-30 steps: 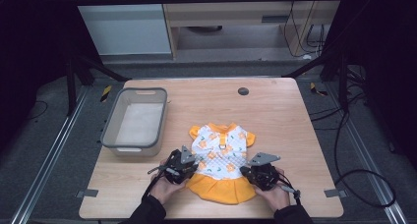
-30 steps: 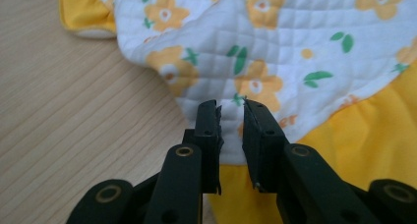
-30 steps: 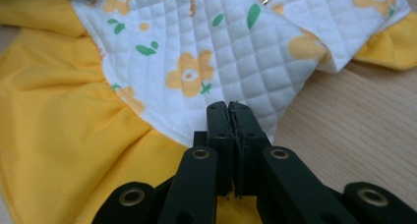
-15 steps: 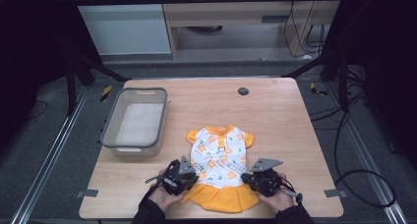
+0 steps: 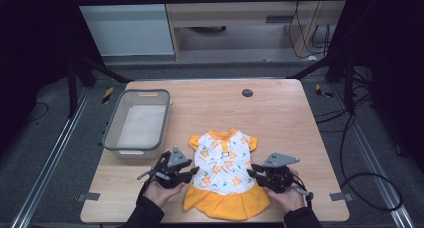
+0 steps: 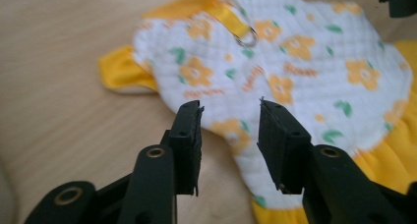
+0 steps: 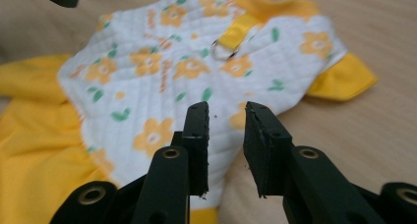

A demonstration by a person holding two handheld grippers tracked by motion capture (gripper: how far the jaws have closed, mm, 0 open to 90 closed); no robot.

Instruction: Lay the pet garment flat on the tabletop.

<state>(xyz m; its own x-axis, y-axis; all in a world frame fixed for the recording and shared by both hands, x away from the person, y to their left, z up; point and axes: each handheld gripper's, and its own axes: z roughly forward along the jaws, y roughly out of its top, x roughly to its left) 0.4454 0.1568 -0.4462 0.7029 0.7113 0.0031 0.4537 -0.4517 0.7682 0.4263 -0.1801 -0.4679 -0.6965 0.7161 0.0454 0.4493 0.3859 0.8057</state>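
- Dress (image 5: 224, 174) lies flat on the table (image 5: 280, 118), near edge, centre. Long axis runs near-to-far: collar points away from the person, skirt toward them.
- Looks: white quilted top w/ orange flowers + green leaves, yellow collar, short yellow sleeves, yellow ruffled skirt. Yellow strap down the chest w/ a metal ring (image 6: 245, 38).
- Left gripper (image 5: 192, 172) sits at the dress's left side, about waist level. Jaws parted, nothing between them; they hang over the top's edge in the left gripper view.
- Right gripper (image 5: 253, 171) at the dress's right side, same level. Jaws also apart, released, over the top's edge near the sleeve.
- Grey bin (image 5: 136, 123) stands on the table's left, well apart from the dress.
- Vs 1 s ago: both grippers were in on the dress at the waist; now they've drawn out to either side + slightly toward the person. Dress itself looks much the same, skirt maybe spread a bit wider.
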